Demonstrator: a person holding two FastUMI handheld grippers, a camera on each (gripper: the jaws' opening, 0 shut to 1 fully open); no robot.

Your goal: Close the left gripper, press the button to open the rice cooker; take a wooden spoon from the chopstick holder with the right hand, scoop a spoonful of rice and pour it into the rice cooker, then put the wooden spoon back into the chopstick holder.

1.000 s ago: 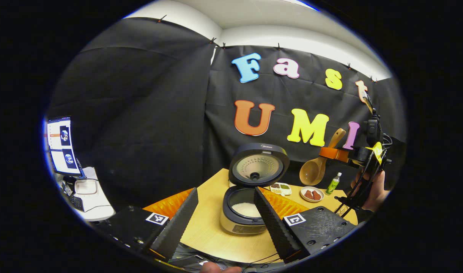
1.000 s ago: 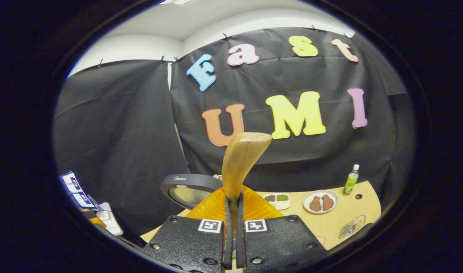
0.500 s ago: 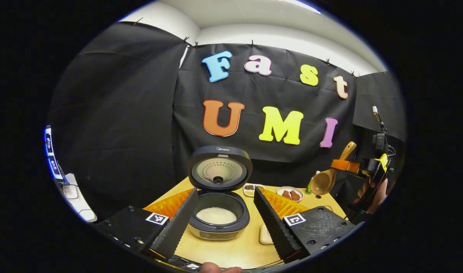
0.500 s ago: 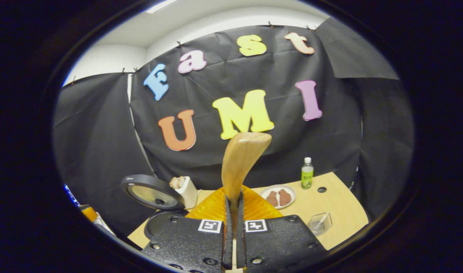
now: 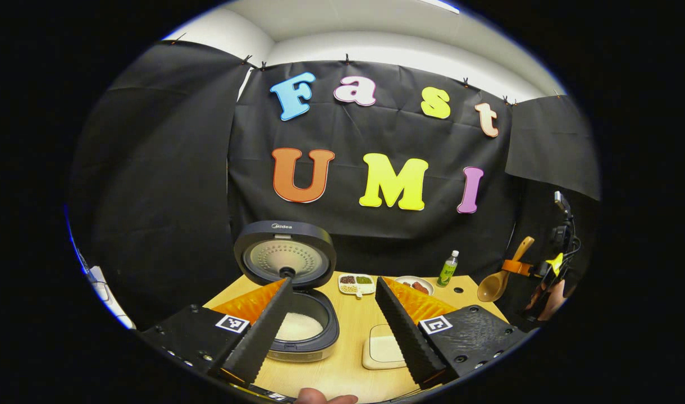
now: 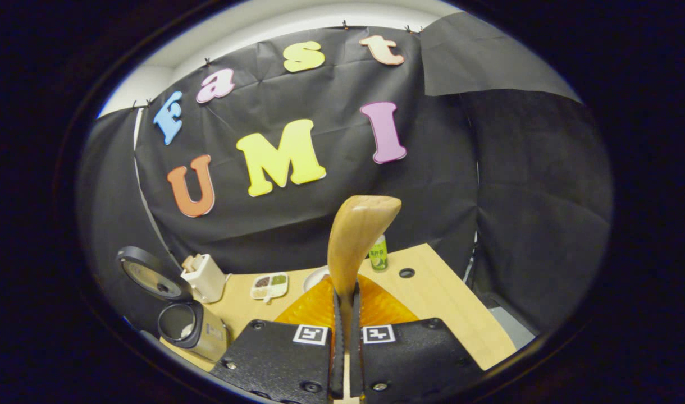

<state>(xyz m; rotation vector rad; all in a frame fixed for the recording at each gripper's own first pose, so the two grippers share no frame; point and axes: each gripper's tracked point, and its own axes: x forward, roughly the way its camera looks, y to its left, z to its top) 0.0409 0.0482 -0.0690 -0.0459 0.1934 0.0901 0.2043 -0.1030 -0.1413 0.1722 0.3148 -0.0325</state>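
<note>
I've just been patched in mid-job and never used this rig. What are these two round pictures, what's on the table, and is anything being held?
There is no robot arm: a person holds a two-finger gripper in each hand, and a camera rides on each, looking out along its fingers.

The left gripper view looks past the left gripper, its fingers spread apart with nothing between them. Below it on the wooden table stands the rice cooker, lid up, white rice inside. Behind are a divided dish, a plate of food and a green bottle. A pale square pad lies near the cooker. At the far right, a hand carries the other gripper.

The right gripper view shows the right gripper shut on the handle of a wooden spoon. A white chopstick holder stands beside the cooker.
</note>
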